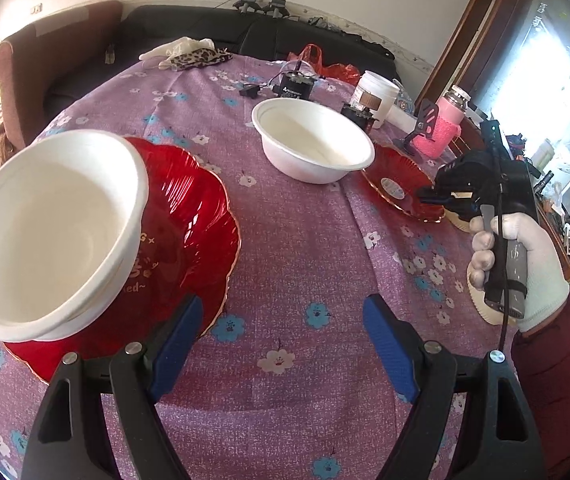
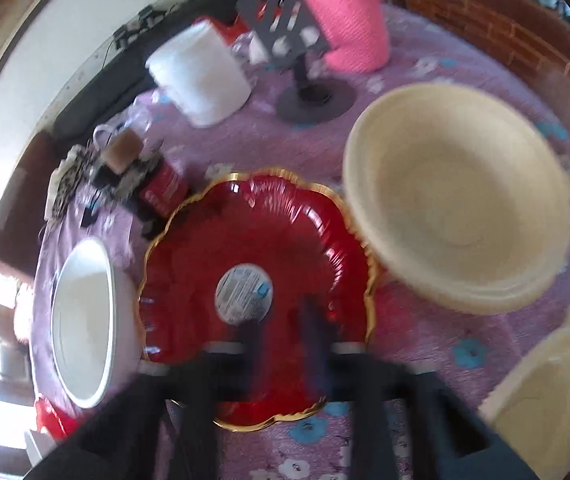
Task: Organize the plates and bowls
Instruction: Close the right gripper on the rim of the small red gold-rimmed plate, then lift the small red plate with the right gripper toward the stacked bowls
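Observation:
In the left wrist view a stack of white bowls [image 1: 49,232] sits on a red scalloped plate [image 1: 193,220] at the left. A single white bowl [image 1: 313,144] stands further back, next to a second red plate [image 1: 397,184]. My left gripper [image 1: 283,344] is open and empty above the cloth. My right gripper [image 1: 431,196] reaches onto the second red plate's edge. In the blurred right wrist view its fingers [image 2: 285,328] are nearly closed over the red plate [image 2: 253,280]; whether they pinch the plate I cannot tell. Cream bowls [image 2: 457,200] lie right of it, the white bowl [image 2: 81,332] left.
A purple flowered cloth [image 1: 305,264] covers the table. At the back right stand a white jar [image 1: 377,96], a pink-sleeved bottle [image 1: 441,128], a black stand [image 1: 421,124], a motor [image 1: 297,84] and a red bag [image 1: 325,64]. Another cream dish [image 2: 549,392] lies at the right.

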`<state>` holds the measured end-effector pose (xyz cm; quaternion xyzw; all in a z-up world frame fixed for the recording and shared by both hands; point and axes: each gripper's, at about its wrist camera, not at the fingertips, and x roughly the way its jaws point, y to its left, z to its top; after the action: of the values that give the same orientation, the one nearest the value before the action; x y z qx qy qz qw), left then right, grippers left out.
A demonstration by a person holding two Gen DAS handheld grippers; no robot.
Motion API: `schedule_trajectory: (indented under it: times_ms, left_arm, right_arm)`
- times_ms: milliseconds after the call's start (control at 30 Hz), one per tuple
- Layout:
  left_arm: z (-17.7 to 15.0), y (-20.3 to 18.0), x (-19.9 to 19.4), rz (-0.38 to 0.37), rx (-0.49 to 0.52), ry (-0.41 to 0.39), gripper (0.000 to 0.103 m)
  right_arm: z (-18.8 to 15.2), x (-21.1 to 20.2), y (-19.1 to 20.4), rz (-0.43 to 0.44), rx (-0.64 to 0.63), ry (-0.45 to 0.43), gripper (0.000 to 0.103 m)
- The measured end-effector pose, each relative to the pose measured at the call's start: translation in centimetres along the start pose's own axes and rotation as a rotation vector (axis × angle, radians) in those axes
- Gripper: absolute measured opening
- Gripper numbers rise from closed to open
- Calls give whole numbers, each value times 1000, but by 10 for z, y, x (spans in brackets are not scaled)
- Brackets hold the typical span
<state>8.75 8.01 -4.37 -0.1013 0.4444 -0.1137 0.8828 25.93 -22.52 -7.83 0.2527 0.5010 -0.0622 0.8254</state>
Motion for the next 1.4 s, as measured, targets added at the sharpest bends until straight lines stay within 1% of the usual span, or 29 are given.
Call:
schedule_trajectory:
  times_ms: [33, 200, 233, 267, 300, 367, 400, 433, 467, 500, 567, 600, 667, 733, 767, 800, 867, 900, 967, 1000, 1100, 1167, 1200, 1233, 1300, 1367, 1400]
  left_arm:
    - [0, 1, 0, 0, -3, 1, 81]
    - [-3, 0, -1, 4, 0, 3, 81]
    - [-4, 0, -2, 7, 2, 1, 81]
    - [-4, -1, -3, 11, 4, -1, 81]
    - [-5, -1, -3, 12, 6, -2, 81]
    - [-6, -5, -4, 9, 10, -7, 81]
    - [-6, -6, -4, 7, 13, -9, 81]
    - [-7, -9, -4, 4, 20, -9, 81]
    - [-8, -12, -3, -2, 28, -3, 81]
    - [-8, -14, -2, -9, 34, 5, 81]
    - [-9, -20, 0, -23, 49, 12, 81]
    - [-9, -22, 0, -27, 57, 14, 81]
    - [-8, -26, 3, -32, 75, 18, 81]
    - [-7, -29, 7, -39, 89, 26, 81]
    - [-7, -29, 9, -42, 94, 30, 81]
    - [-7, -29, 11, -44, 100, 34, 81]
    - [-6, -28, 14, -48, 105, 33, 81]
    - [-7, -27, 16, -47, 101, 35, 81]
    - [-7, -23, 19, -54, 86, 45, 81]
    - [-7, -21, 20, -53, 77, 51, 81]
    - [-11, -17, 16, -48, 63, 47, 81]
    - [-15, -15, 11, -42, 52, 44, 81]
    - [-17, -14, 9, -47, 46, 43, 81]
    - [-18, -14, 6, -51, 42, 41, 81]
    - [-22, -14, 1, -46, 41, 35, 81]
    - [-26, -16, -2, -42, 39, 39, 81]
    - [-28, -17, -2, -42, 40, 44, 81]
  right_arm:
    - [-4, 1, 2, 22, -9, 10, 1]
    - [-38, -3, 18, 86, -95, 63, 1]
    - [-41, -9, 21, 86, -116, 42, 2]
    - [-39, -22, 24, 82, -131, -16, 2]
    - [-37, -27, 26, 80, -144, -46, 2]
    - [-18, -36, 31, 55, -172, -87, 6]
    - [-9, -35, 33, 46, -175, -87, 14]
    - [7, -31, 35, 16, -181, -90, 31]
    - [19, -25, 38, -9, -190, -89, 41]
    - [29, -19, 41, -34, -204, -86, 55]
    - [53, -5, 48, -88, -228, -91, 57]
    - [61, 1, 48, -99, -234, -84, 57]
    - [79, 22, 52, -134, -231, -42, 56]
    - [89, 37, 49, -124, -213, 13, 56]
    - [92, 43, 49, -106, -202, 38, 56]
    - [92, 46, 49, -89, -197, 61, 53]
    - [85, 54, 48, -33, -192, 152, 52]
    - [80, 55, 49, -15, -191, 179, 51]
    - [63, 60, 48, 18, -193, 264, 47]
    - [56, 55, 50, 11, -214, 259, 47]
    - [24, 44, 54, 7, -252, 301, 47]
    - [-1, 32, 54, 27, -273, 327, 47]
    - [-11, 29, 53, 45, -274, 340, 47]
    - [-29, 20, 50, 78, -275, 352, 47]
    - [-51, 7, 47, 103, -301, 351, 47]
    - [-81, -6, 40, 171, -315, 367, 47]
    - [-90, -14, 37, 192, -318, 347, 47]
